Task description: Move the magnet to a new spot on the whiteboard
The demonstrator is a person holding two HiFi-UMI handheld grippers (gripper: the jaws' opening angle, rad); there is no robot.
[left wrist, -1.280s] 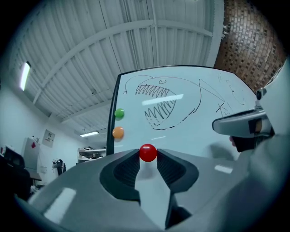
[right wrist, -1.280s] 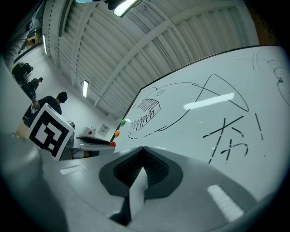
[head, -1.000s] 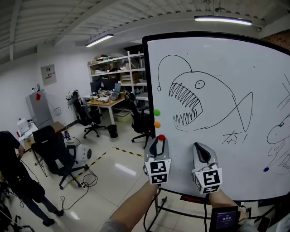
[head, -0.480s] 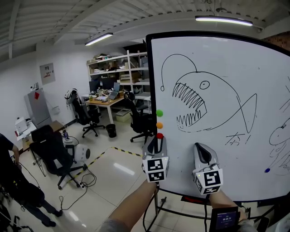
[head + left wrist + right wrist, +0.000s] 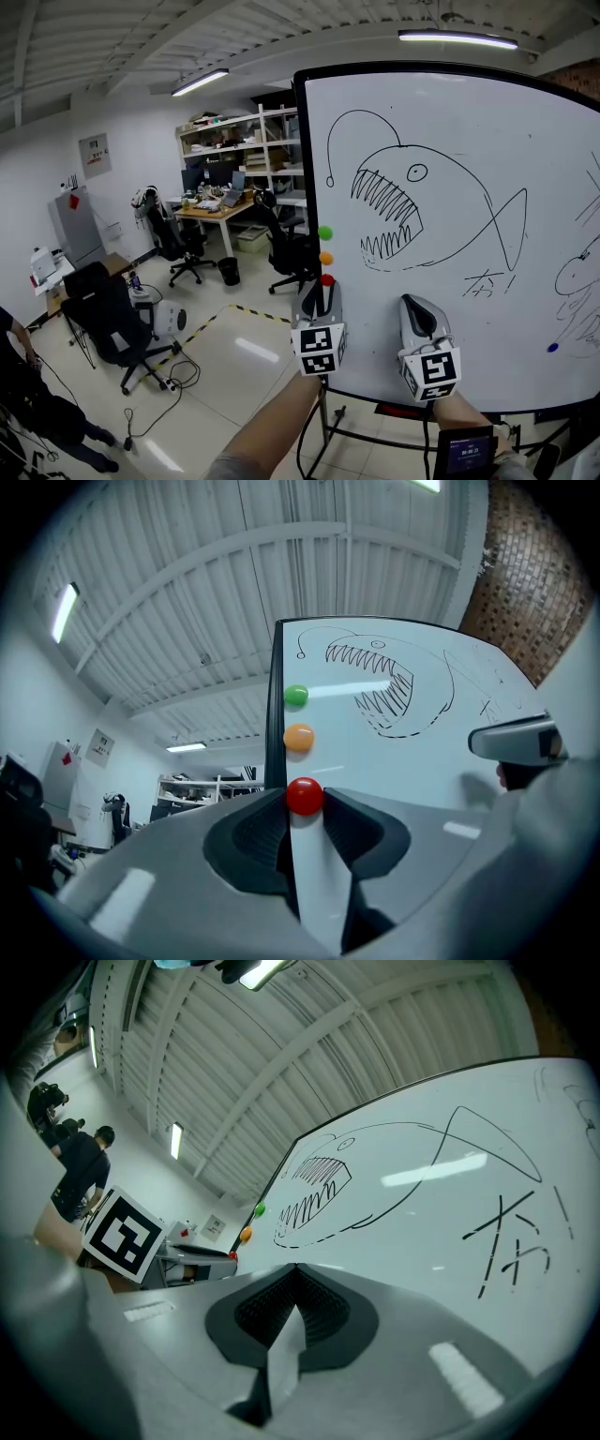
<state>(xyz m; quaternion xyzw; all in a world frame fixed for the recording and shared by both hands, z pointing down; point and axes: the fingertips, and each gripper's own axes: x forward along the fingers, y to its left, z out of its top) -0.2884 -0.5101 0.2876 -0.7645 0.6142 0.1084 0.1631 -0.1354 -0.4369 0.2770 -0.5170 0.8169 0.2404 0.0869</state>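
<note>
Since the earlier frame, the left gripper (image 5: pixel 322 292) and the red magnet (image 5: pixel 305 796) at its tips have shifted slightly left and up on the whiteboard (image 5: pixel 469 122). The red magnet now lies directly below the orange magnet (image 5: pixel 325 257) and the green magnet (image 5: pixel 324 232), forming 1 vertical column of 3 just beside the board's black left frame. The left gripper's 2 jaws have just been closing. They stand partly apart, 1 tip pressed on each side of the red magnet, which sits against the board face. The right gripper (image 5: pixel 415 306) points at the board to the right of the left one, below the drawing of a toothed fish (image 5: pixel 412 211). Its 2 jaws are together with nothing between them. Whether its tips touch the board cannot be told.
</note>
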